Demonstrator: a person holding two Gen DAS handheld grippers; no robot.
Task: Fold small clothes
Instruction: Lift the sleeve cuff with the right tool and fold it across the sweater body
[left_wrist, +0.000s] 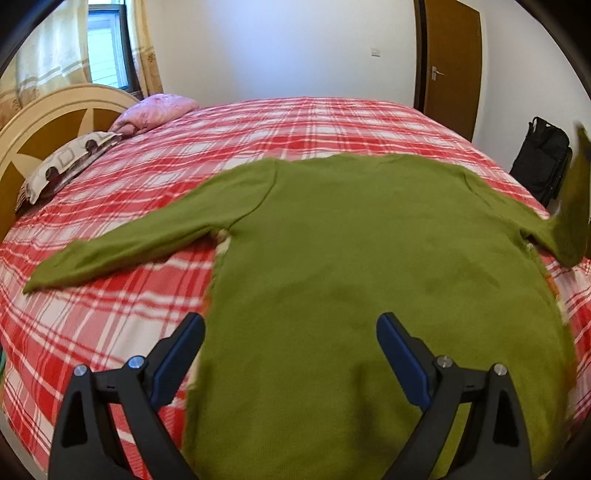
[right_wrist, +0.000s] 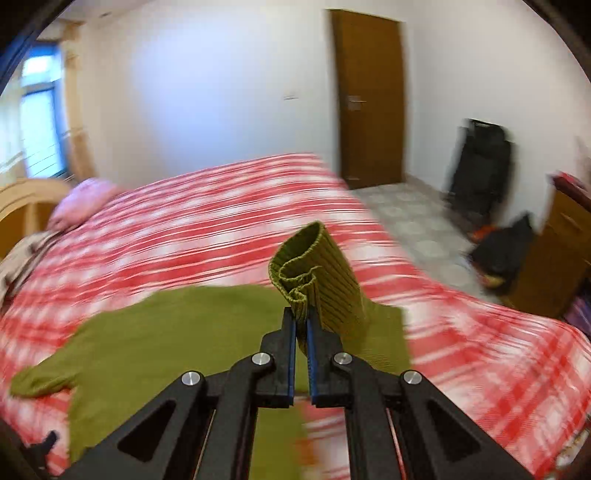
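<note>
A green long-sleeved sweater (left_wrist: 351, 251) lies flat on the red plaid bed (left_wrist: 314, 122), its left sleeve (left_wrist: 122, 247) stretched out to the side. My left gripper (left_wrist: 291, 332) is open just above the sweater's lower body, fingers wide apart, nothing between them. The right sleeve (left_wrist: 569, 206) rises off the bed at the right edge of the left wrist view. In the right wrist view my right gripper (right_wrist: 301, 317) is shut on the ribbed cuff (right_wrist: 314, 273) of that sleeve, held up above the sweater's body (right_wrist: 177, 339). The background there is blurred.
Pillows (left_wrist: 74, 158) and a pink one (left_wrist: 155, 110) lie by the headboard (left_wrist: 48, 122) at the left. A brown door (right_wrist: 369, 96), a black bag (right_wrist: 480, 166) on the tiled floor and a wooden cabinet (right_wrist: 554, 251) stand beyond the bed's right side.
</note>
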